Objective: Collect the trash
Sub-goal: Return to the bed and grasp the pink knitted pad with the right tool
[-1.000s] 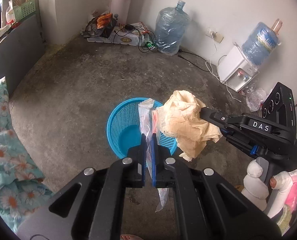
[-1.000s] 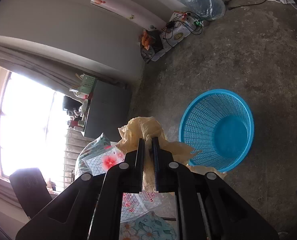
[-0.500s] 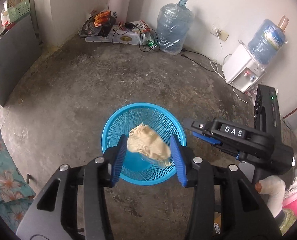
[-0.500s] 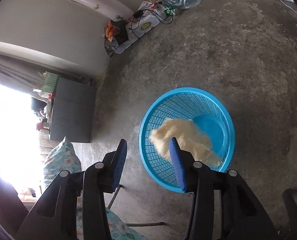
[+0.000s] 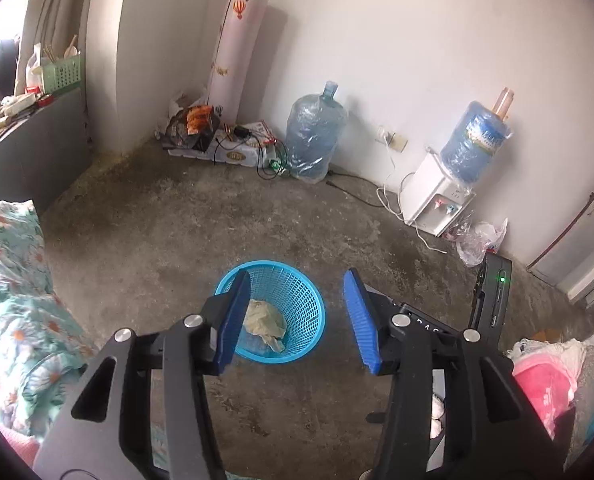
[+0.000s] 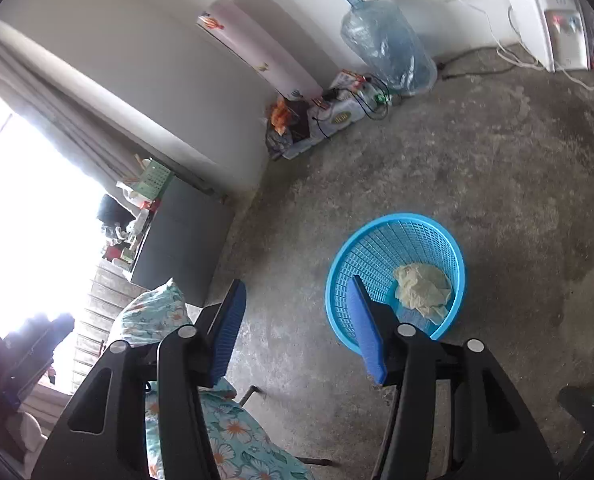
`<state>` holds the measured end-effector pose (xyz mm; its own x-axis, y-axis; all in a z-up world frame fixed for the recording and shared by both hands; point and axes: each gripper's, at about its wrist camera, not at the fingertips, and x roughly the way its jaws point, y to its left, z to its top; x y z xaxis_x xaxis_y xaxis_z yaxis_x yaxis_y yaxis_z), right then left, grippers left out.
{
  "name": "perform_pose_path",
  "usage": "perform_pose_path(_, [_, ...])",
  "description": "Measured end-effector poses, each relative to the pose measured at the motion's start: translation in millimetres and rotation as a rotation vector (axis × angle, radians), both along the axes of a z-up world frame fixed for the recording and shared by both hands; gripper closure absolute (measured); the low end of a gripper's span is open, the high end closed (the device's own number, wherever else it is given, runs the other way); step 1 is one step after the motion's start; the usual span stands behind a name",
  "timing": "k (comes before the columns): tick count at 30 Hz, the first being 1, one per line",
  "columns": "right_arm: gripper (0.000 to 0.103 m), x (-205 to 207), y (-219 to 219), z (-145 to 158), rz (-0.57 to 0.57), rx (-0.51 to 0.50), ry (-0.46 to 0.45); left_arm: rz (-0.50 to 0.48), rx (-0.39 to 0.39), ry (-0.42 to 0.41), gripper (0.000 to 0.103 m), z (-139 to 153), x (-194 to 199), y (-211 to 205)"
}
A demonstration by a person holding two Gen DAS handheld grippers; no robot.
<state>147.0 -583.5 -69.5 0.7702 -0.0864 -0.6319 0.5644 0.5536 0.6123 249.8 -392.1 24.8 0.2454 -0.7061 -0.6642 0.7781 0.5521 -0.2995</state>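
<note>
A blue mesh basket (image 5: 311, 300) stands on the concrete floor, and a crumpled tan wad of trash (image 5: 265, 318) lies inside it. My left gripper (image 5: 295, 273) hangs above and in front of the basket. Its jaws are opening and nothing is between the blue pads (image 5: 361, 320). In the right wrist view the same basket (image 6: 377, 248) with the tan wad (image 6: 421, 288) sits to the right. My right gripper (image 6: 295, 280) is above the bare floor beside it, its jaws also opening and holding nothing. That gripper's black housing (image 5: 493, 292) shows at the right of the left wrist view.
A big water bottle (image 5: 315, 136), a white dispenser (image 5: 437, 204) and a pile of boxes and cables (image 5: 225, 144) line the far wall. Floral bedding (image 5: 13, 300) lies at the left, a pink cloth heap (image 5: 541, 384) at the right, and a plastic bag (image 5: 481, 240) by the dispenser.
Both grippers were shut on trash a second ago, the left on a clear wrapper, the right on the tan wad. Both have opened, the trash dropped into the basket, and both rose away.
</note>
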Motion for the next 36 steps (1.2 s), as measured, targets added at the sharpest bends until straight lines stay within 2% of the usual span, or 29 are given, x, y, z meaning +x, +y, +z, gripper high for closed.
perform_pose_path(1, [0.042,-3,13,12,0.013,-0.041,-0.01,0.01,-0.014,-0.012,0.054,10,-5,16])
perform_pose_path(3, [0.031,-8,41,33,0.043,-0.12,-0.022,0.028,-0.04,-0.031,0.054,26,-16,48])
perform_pose_path(6, [0.027,-11,78,56,0.124,-0.19,-0.038,0.064,-0.057,-0.043,0.054,43,-30,96])
perform_pose_path(13, [0.026,-12,135,78,0.381,-0.157,-0.057,0.218,-0.089,-0.053,0.051,60,-59,216])
perform_pose_path(18, [0.026,-13,169,89,0.495,-0.123,-0.085,0.381,-0.146,-0.035,0.044,69,-66,301])
perform_pose_path(24, [0.026,13,207,92,0.618,-0.067,-0.087,0.545,-0.179,-0.057,0.041,71,-77,383])
perform_pose_path(29, [0.026,37,245,81,0.704,-0.038,-0.053,0.602,-0.176,-0.025,0.041,57,-80,415])
perform_pose_path(32, [0.026,51,261,71,0.746,0.031,-0.035,0.619,-0.151,0.006,0.041,42,-79,417])
perform_pose_path(36, [0.026,70,275,53,0.76,0.129,-0.008,0.639,-0.006,-0.062,0.041,24,-77,406])
